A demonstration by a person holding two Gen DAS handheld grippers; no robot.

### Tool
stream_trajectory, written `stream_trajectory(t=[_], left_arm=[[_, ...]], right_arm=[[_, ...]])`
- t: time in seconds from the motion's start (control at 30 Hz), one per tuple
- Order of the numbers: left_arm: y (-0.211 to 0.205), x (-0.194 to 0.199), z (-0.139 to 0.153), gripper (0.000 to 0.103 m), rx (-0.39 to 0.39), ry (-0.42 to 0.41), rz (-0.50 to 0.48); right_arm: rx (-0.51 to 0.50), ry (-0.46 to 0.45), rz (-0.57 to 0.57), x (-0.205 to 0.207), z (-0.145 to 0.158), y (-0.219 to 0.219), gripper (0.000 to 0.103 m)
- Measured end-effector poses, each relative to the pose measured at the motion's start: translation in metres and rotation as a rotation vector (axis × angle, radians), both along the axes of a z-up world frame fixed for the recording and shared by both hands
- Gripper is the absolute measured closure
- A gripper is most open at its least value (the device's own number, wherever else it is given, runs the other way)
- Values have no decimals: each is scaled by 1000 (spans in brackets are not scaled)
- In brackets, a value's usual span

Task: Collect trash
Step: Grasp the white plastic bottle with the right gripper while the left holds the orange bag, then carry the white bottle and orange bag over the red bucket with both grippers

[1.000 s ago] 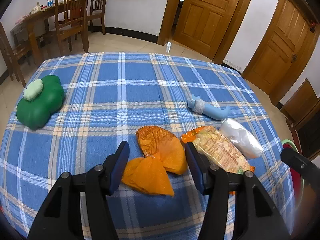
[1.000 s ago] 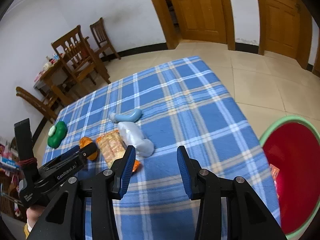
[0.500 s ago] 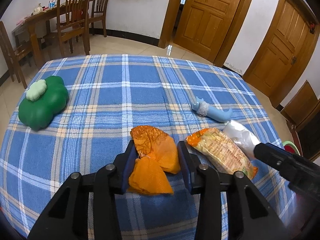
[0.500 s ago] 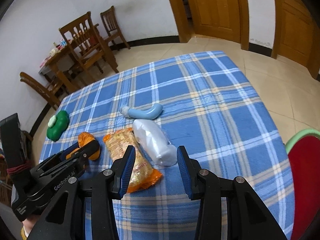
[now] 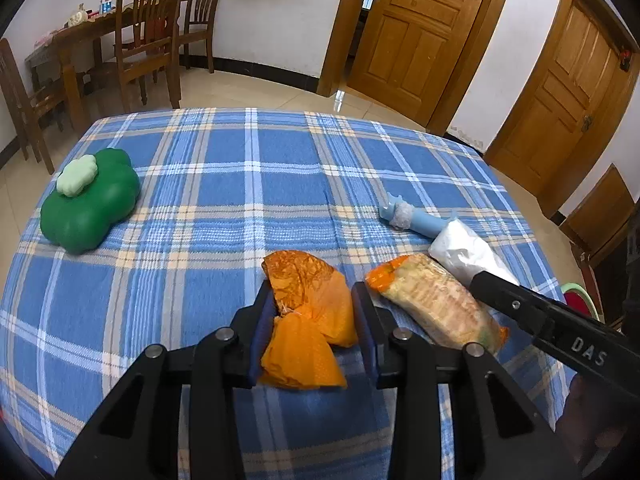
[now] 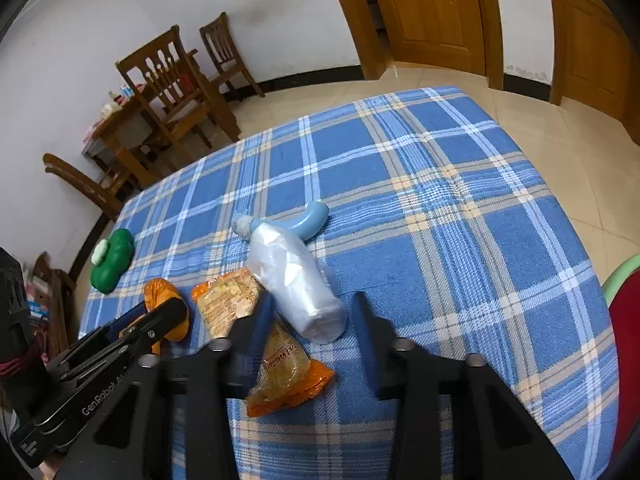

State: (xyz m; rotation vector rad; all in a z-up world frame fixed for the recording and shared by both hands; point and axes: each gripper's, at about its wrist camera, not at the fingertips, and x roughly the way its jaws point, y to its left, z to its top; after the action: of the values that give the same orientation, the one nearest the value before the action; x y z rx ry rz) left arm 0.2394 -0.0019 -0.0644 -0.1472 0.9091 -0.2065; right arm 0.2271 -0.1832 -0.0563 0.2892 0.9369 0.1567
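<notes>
Across both views we see the surface (image 5: 248, 184) under its blue plaid cloth, filling most of each frame; at the right edge of the right wrist view sits the red bin (image 6: 628, 344) with its green rim, and we cannot tell what is in it, since only a sliver shows; at the left of the left wrist view lies a green clover-shaped box (image 5: 90, 204) with a pale lid, shut, its contents hidden.

Lower centre of the left wrist view, our left gripper (image 5: 314, 320) has just been closing on the orange wrapper (image 5: 308, 320); both pads press its crumpled sides, so we judge it gripped. Lower centre of the right wrist view, our right gripper (image 6: 308, 320) has just been closing too, its jaws astride the near end of the clear plastic bag (image 6: 296, 284), the left jaw overlapping the snack packet (image 6: 256, 336); the pads do not yet seem to pinch.

To do this step well, we should lift the wrapper straight up without snagging the cloth; the right jaws should take the bag alone, clear of the packet and of the blue curved toy (image 6: 304, 220) touching its far end.
</notes>
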Motion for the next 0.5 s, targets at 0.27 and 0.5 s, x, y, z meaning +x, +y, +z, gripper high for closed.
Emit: stream_trajectory(t=[0.27,0.5], left_arm=[[-4,-16,13,65,-29,-10,-17],[-15,-35,32,65,-45,-35,-41]], right_arm=[[19,-27,-19,-16,8,-11,70],[54,-72,-40,-41,26,-25,70]])
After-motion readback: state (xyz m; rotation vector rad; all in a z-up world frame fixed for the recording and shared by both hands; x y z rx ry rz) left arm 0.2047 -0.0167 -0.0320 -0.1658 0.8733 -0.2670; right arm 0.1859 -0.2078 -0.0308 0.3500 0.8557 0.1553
